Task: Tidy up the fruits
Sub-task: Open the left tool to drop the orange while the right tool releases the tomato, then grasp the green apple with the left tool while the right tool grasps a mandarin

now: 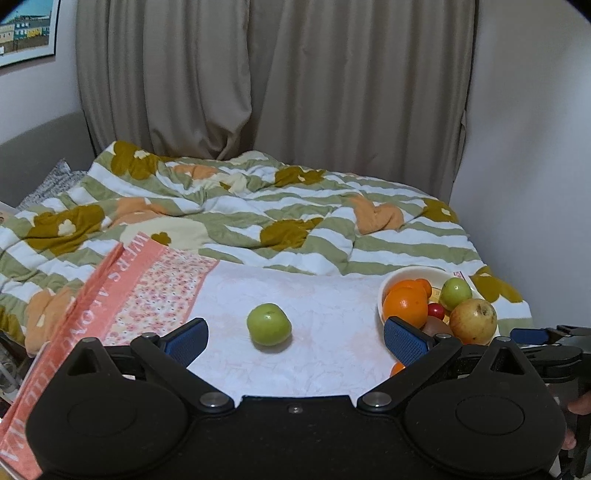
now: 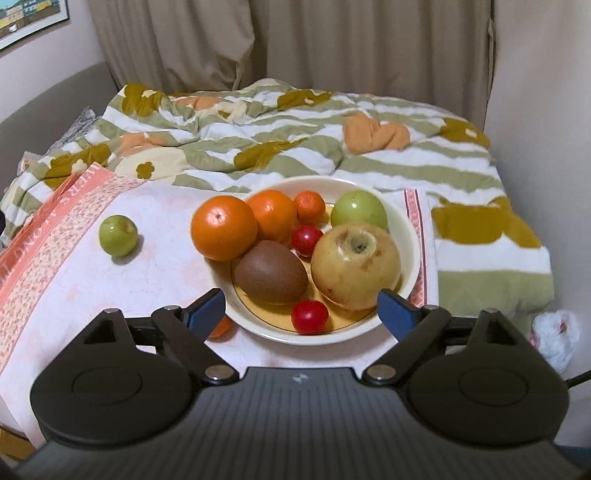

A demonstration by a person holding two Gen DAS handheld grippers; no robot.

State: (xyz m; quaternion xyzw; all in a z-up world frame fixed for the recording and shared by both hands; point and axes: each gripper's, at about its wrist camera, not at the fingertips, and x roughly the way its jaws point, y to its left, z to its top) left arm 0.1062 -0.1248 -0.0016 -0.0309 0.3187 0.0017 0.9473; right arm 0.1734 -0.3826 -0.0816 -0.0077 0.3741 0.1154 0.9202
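Closing your wide-open, empty left gripper (image 1: pixel 295 341) off-centre may roll the loose green apple (image 1: pixel 269 324) across the towel (image 1: pixel 332 295). Your right gripper (image 2: pixel 301 308), also open and empty, could nudge the piled bowl (image 2: pixel 410 236).

1 apple (image 2: pixel 118 235) lies left of the bowl (image 2: pixel 408 236); both on the cloth (image 2: pixel 166 280).

A small orange fruit (image 2: pixel 221 326) hides behind the right gripper's blue finger (image 2: pixel 205 309) — only a bit of it peeks out. In the left view, the bowl (image 1: pixel 402 275) is partly covered by the left gripper's blue finger (image 1: pixel 405 341), and the kiwi (image 1: pixel 436 326) barely shows. The picture on the wall (image 1: pixel 26 31) is cut off by the edge — its details are too small to tell.
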